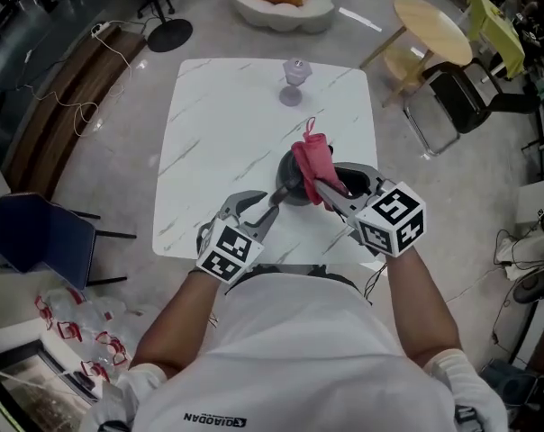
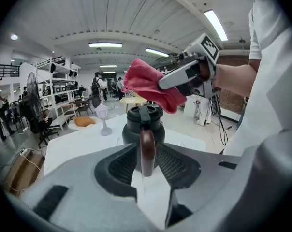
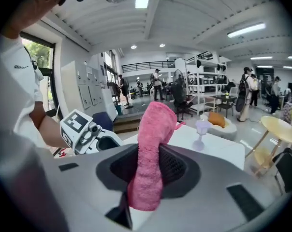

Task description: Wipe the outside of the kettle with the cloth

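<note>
A dark kettle [image 1: 294,187] stands on the white marble table [image 1: 218,133] near its front edge. Its brown handle [image 2: 147,151] rises in the gap between the jaws of my left gripper [image 2: 147,166], which is open, and I cannot tell whether the pads touch it. My right gripper [image 1: 324,189] is shut on a pink cloth [image 1: 312,160] and holds it over the kettle's top right side. In the left gripper view the cloth [image 2: 148,83] hangs just above the kettle's lid [image 2: 143,114]. The right gripper view shows the cloth [image 3: 153,153] sticking up between the jaws.
A purple stemmed glass [image 1: 294,81] stands at the table's far edge. A blue chair [image 1: 38,237] is on the floor to the left. At the right are a round wooden table [image 1: 431,25] and a black chair [image 1: 461,97]. Cables lie on the floor.
</note>
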